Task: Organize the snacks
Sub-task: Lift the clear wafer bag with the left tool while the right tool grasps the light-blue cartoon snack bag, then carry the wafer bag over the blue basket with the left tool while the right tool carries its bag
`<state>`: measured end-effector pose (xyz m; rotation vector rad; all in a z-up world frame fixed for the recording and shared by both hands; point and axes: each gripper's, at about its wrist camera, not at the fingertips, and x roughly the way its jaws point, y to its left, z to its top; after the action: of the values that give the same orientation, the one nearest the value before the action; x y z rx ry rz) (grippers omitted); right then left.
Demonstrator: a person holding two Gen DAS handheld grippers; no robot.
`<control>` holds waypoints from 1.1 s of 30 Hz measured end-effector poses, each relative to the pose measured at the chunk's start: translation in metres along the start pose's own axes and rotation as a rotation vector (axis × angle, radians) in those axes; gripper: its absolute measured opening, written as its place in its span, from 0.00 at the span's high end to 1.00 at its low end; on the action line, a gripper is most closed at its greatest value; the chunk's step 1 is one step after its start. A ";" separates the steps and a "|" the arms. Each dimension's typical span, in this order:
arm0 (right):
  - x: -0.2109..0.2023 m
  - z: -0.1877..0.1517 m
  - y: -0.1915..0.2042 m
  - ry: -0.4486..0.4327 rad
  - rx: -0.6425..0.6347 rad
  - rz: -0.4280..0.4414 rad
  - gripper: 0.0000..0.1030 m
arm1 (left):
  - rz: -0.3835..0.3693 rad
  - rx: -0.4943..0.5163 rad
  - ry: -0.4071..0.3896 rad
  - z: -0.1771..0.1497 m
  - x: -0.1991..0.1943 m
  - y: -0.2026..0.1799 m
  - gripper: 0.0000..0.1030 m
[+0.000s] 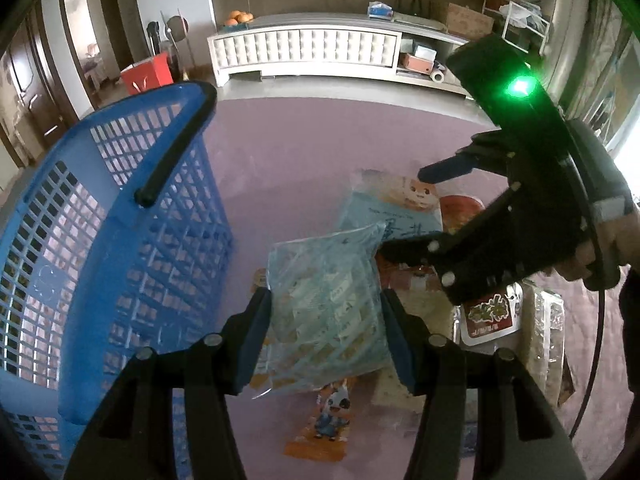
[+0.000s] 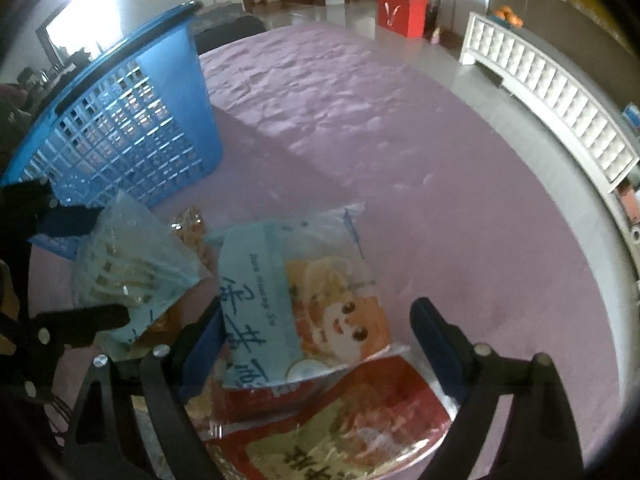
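Observation:
My left gripper is shut on a pale blue see-through bag of small snacks, held up beside the blue mesh basket. The right wrist view shows that same bag in the left gripper, in front of the basket. My right gripper stands open, pointing down over the snack pile. Its fingers straddle a light blue bag with a cartoon face, which lies on a red bag. The pads do not press on either bag. In the left wrist view, the right gripper hangs over the cartoon bag.
Everything sits on a purple cloth. More packets lie in the pile: an orange one with a cartoon figure and a brown-labelled one. A white cabinet and a red paper bag stand beyond. A hand holds the right gripper.

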<state>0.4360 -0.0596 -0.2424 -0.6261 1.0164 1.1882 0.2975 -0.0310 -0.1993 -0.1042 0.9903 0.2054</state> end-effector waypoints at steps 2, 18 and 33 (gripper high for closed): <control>0.007 0.002 -0.003 0.016 0.015 0.023 0.13 | 0.008 0.007 -0.001 0.000 0.002 0.000 0.49; -0.088 -0.042 0.033 -0.163 0.213 -0.167 0.31 | -0.043 -0.009 -0.028 0.001 -0.019 0.006 0.49; -0.187 -0.093 0.137 -0.296 0.568 -0.316 0.31 | -0.138 0.051 -0.138 -0.016 -0.124 0.000 0.49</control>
<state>0.2691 -0.1825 -0.1022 -0.1436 0.9037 0.6439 0.2189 -0.0488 -0.1042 -0.1102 0.8472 0.0599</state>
